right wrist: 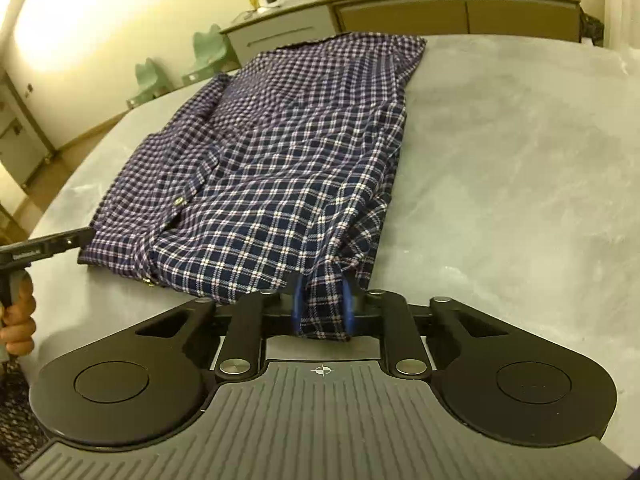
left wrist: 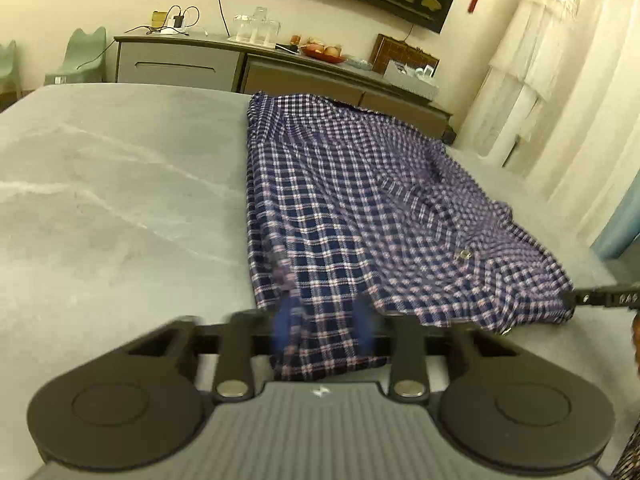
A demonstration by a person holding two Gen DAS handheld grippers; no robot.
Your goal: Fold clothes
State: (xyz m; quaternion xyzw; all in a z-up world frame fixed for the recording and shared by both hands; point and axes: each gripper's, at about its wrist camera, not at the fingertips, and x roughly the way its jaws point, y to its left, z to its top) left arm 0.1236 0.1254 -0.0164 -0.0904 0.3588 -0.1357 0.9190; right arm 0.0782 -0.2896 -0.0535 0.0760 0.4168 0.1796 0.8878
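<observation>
A blue and white checked shirt (left wrist: pixel 360 208) lies partly folded on a grey table (left wrist: pixel 120 200). My left gripper (left wrist: pixel 326 330) is shut on the shirt's near left corner, with cloth between its blue fingers (left wrist: pixel 286 320). My right gripper (right wrist: pixel 323 312) is shut on the shirt's (right wrist: pixel 280 160) near right corner, with cloth bunched between its blue pads (right wrist: pixel 298 304). The right gripper shows at the right edge of the left wrist view (left wrist: pixel 600 299), and the left gripper at the left edge of the right wrist view (right wrist: pixel 44 248).
A long sideboard (left wrist: pixel 280 72) with glasses, a fruit bowl and chargers stands behind the table (right wrist: pixel 520 200). Green chairs (left wrist: pixel 82 56) stand at the far left. White curtains (left wrist: pixel 540 60) hang at the right. A hand (right wrist: pixel 18 320) holds the left gripper's handle.
</observation>
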